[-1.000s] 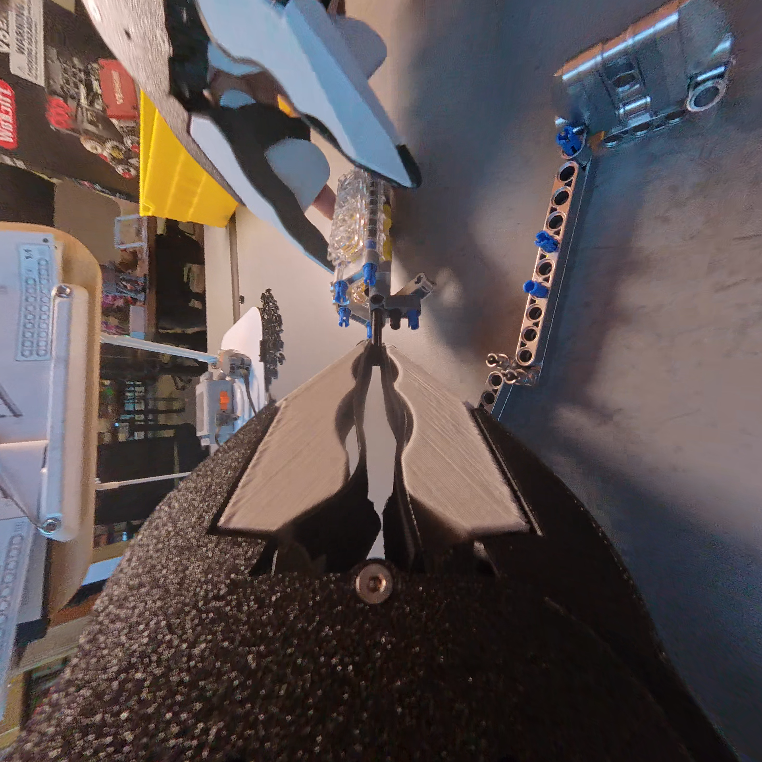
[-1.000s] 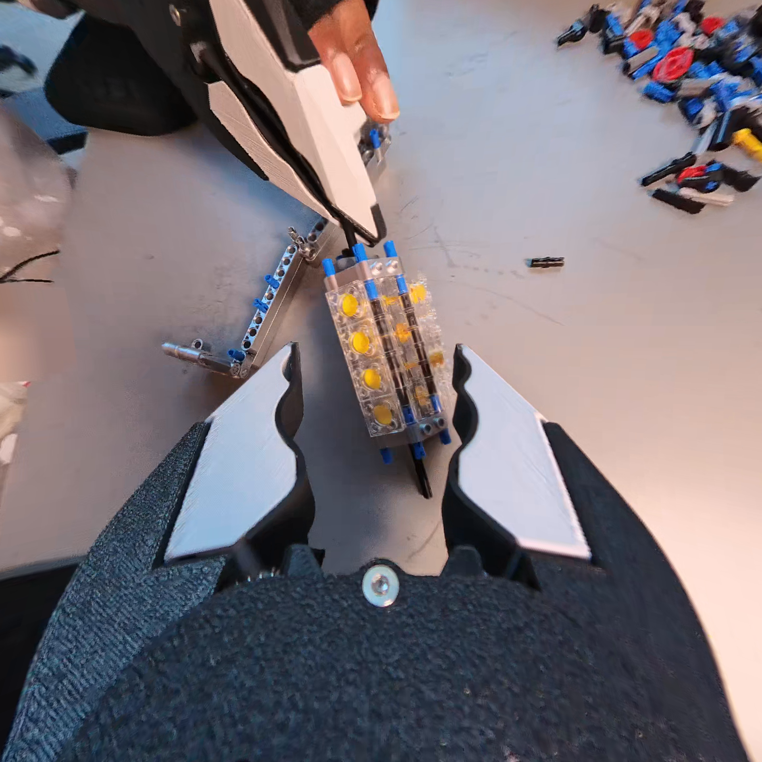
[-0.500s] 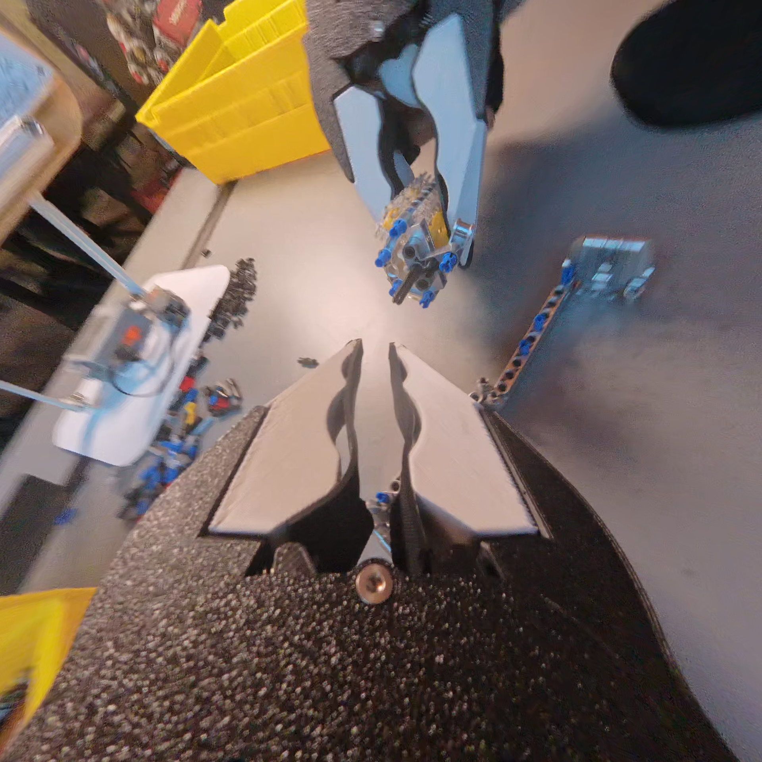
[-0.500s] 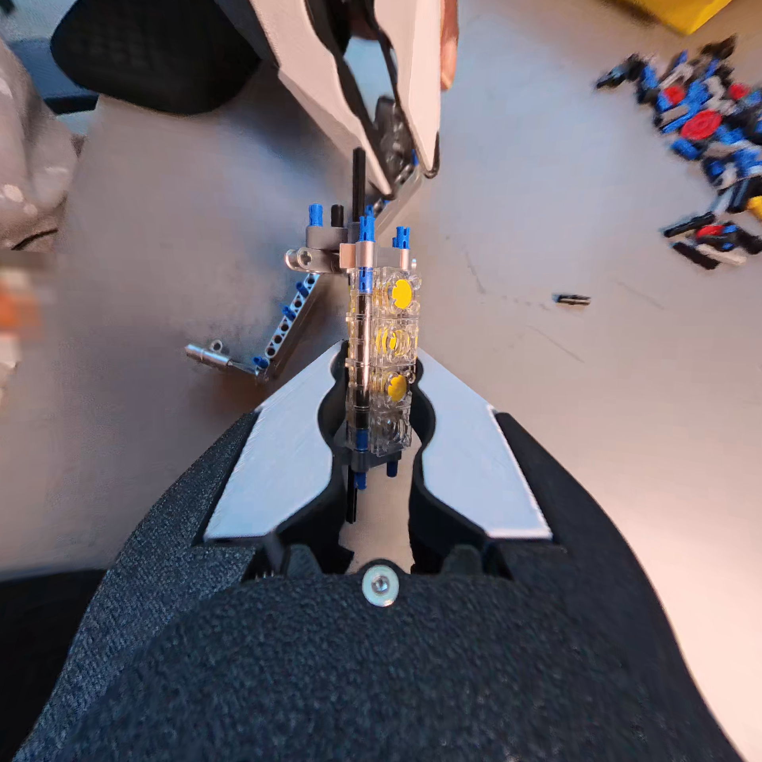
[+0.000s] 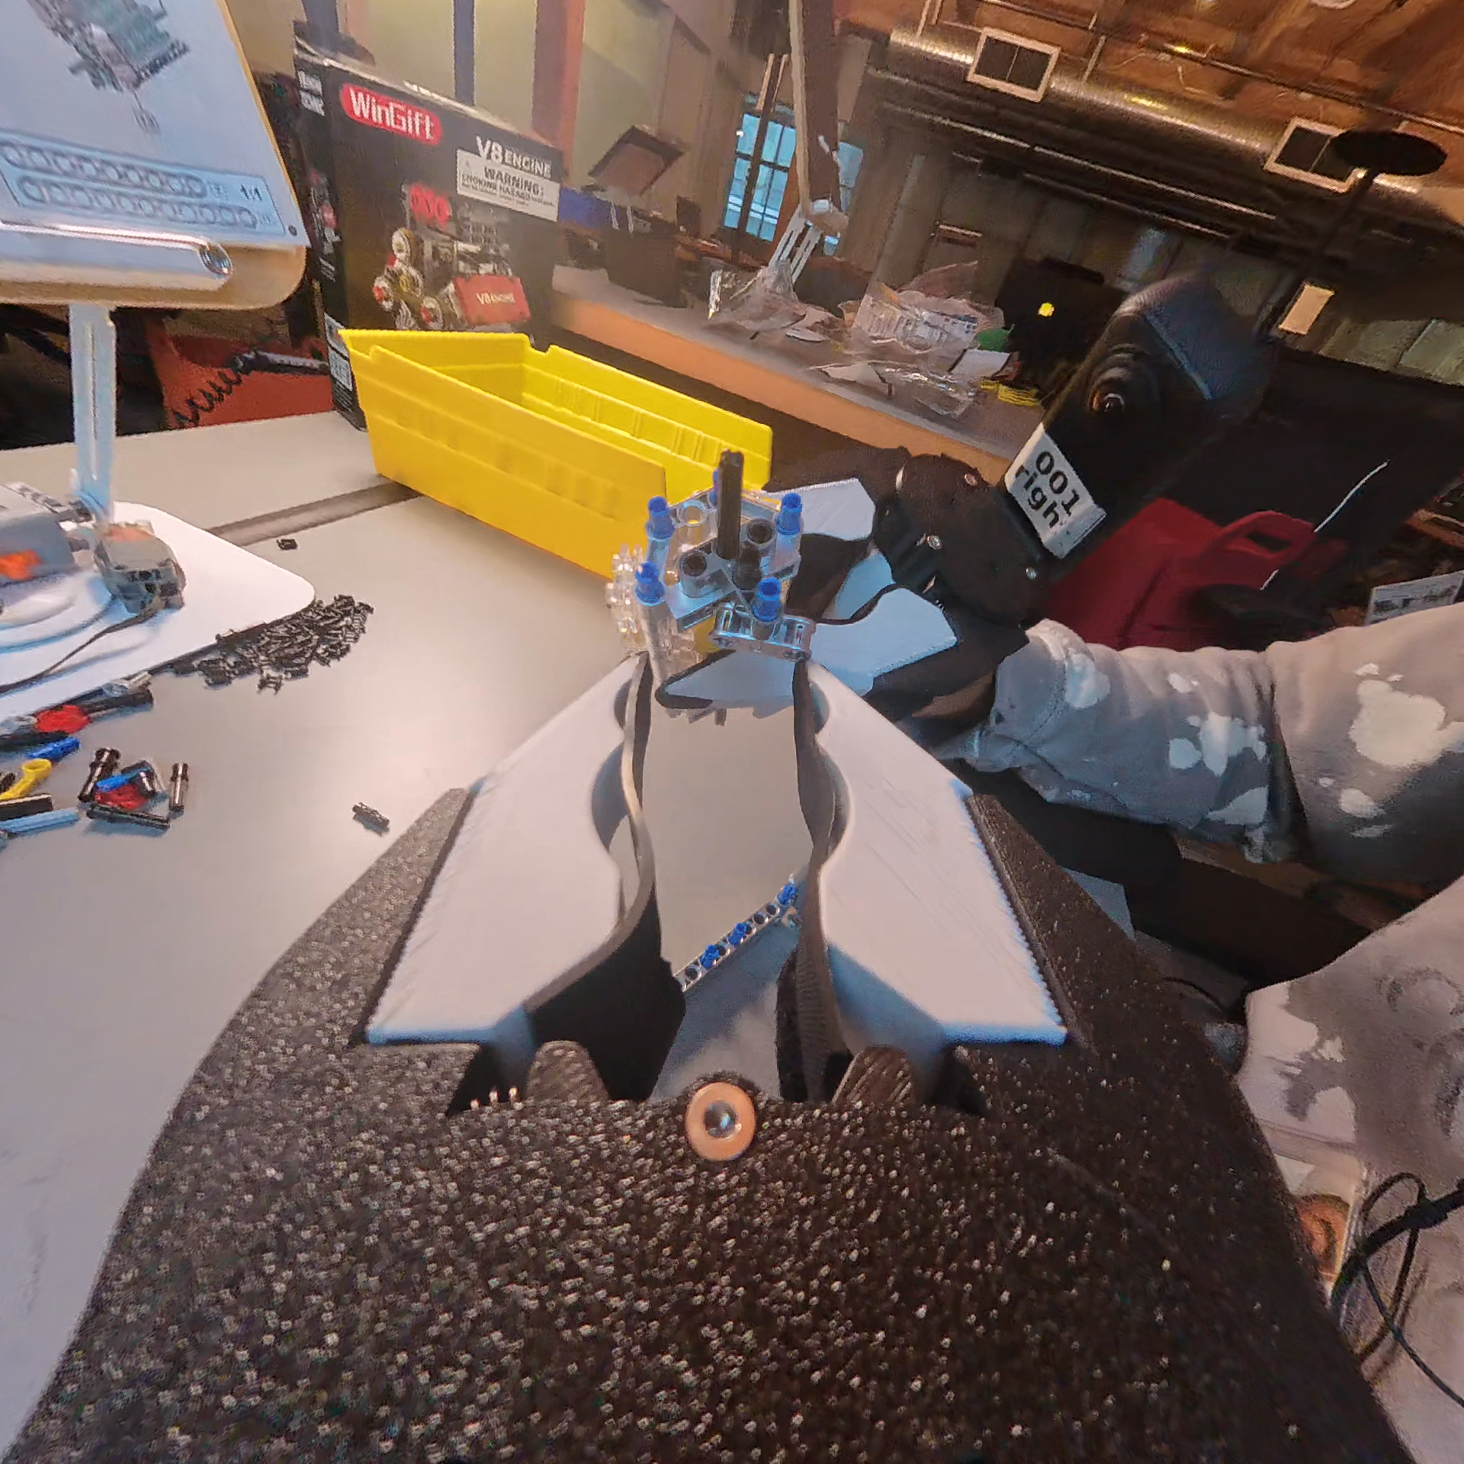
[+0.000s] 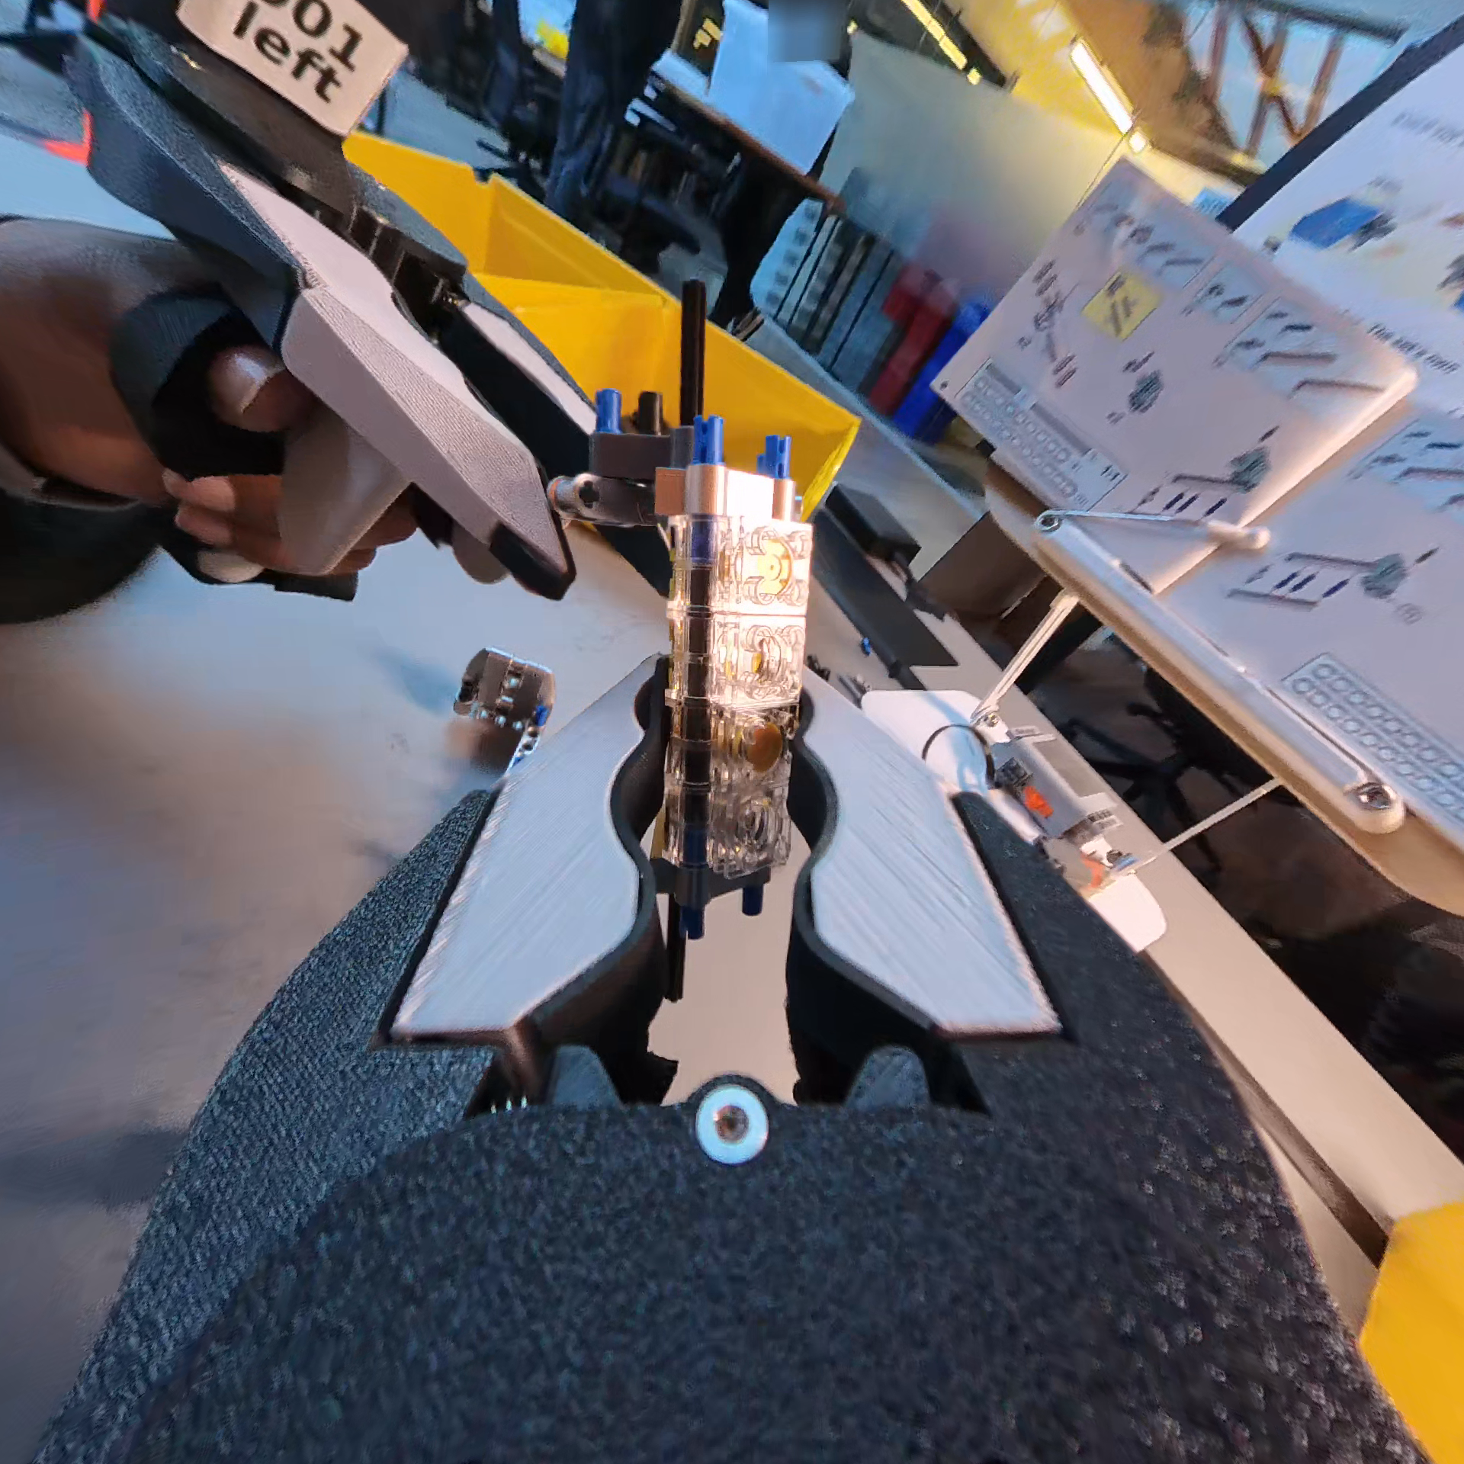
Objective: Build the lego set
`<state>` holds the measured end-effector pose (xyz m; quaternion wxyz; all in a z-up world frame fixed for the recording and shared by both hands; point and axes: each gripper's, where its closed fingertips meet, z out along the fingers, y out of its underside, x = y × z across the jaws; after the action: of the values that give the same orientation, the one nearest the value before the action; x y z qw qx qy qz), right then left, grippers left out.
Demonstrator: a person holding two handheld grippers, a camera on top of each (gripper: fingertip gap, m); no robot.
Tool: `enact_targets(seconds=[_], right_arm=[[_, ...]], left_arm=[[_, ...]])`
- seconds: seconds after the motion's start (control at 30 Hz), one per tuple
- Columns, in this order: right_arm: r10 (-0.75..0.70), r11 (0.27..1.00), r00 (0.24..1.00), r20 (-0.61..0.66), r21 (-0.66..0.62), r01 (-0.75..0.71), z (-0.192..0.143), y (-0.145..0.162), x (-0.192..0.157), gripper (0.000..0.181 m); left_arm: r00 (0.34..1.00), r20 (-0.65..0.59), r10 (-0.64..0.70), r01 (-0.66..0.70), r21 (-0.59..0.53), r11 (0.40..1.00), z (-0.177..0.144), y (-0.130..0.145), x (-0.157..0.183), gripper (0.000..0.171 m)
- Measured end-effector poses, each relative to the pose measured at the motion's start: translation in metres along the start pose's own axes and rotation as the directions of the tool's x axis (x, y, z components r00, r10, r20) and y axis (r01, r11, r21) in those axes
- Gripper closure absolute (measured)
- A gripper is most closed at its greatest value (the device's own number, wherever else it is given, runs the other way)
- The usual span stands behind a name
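Observation:
My right gripper (image 6: 729,681) is shut on a clear block assembly (image 6: 737,634) with yellow discs inside, blue pins and a long black axle. It holds the assembly upright above the table, pads pressed on its lower half. The assembly also shows in the left wrist view (image 5: 713,570), end on. My left gripper (image 5: 717,673) is open, its tips on either side of the right gripper's finger (image 5: 737,693) just under the assembly, with gaps. In the right wrist view the left gripper (image 6: 515,566) sits beside the grey connector (image 6: 586,495) at the assembly's top end.
A yellow bin (image 5: 554,444) and a black product box (image 5: 428,198) stand behind. Instruction sheets on stands (image 6: 1188,380) are to the right. A grey beam with blue pins (image 5: 737,939), a grey block (image 6: 507,681), small black pins (image 5: 293,634) and loose parts (image 5: 119,784) lie on the table.
My right gripper closed on the assembly and lifted it off the table to upright. My left gripper let go of the black axle, opened, and now sits by the assembly's top end.

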<state>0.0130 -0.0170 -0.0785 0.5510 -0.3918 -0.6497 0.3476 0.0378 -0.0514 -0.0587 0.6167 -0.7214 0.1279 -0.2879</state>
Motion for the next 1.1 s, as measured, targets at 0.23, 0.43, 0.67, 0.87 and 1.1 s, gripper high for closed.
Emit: enact_targets(seconds=[0.23, 0.43, 0.67, 0.87, 1.1], right_arm=[[-0.161, 0.984, 0.97, -0.184, 0.048, 0.172, -0.013, 0.001, 0.012, 0.156], [-0.287, 0.952, 0.929, -0.232, 0.036, 0.303, -0.01, 0.001, 0.005, 0.157], [-0.157, 0.979, 0.98, -0.121, 0.109, 0.17, -0.006, 0.007, -0.005, 0.156], [-0.143, 0.984, 0.98, -0.137, 0.09, 0.156, -0.005, 0.01, -0.004, 0.156], [-0.08, 0.991, 0.99, -0.116, 0.099, 0.092, -0.005, 0.011, -0.004, 0.156]], left_arm=[[0.996, -0.004, 0.094, -0.093, 0.077, 0.993, -0.007, -0.009, 0.015, 0.15], [0.981, 0.049, 0.189, -0.192, 0.066, 0.979, -0.005, -0.007, 0.015, 0.165], [0.952, 0.051, 0.301, -0.303, 0.05, 0.952, -0.007, -0.001, 0.017, 0.164], [0.953, 0.114, 0.282, -0.29, 0.059, 0.955, -0.008, -0.002, 0.01, 0.147], [0.955, 0.079, 0.285, -0.289, 0.054, 0.956, -0.007, 0.002, 0.013, 0.144]])
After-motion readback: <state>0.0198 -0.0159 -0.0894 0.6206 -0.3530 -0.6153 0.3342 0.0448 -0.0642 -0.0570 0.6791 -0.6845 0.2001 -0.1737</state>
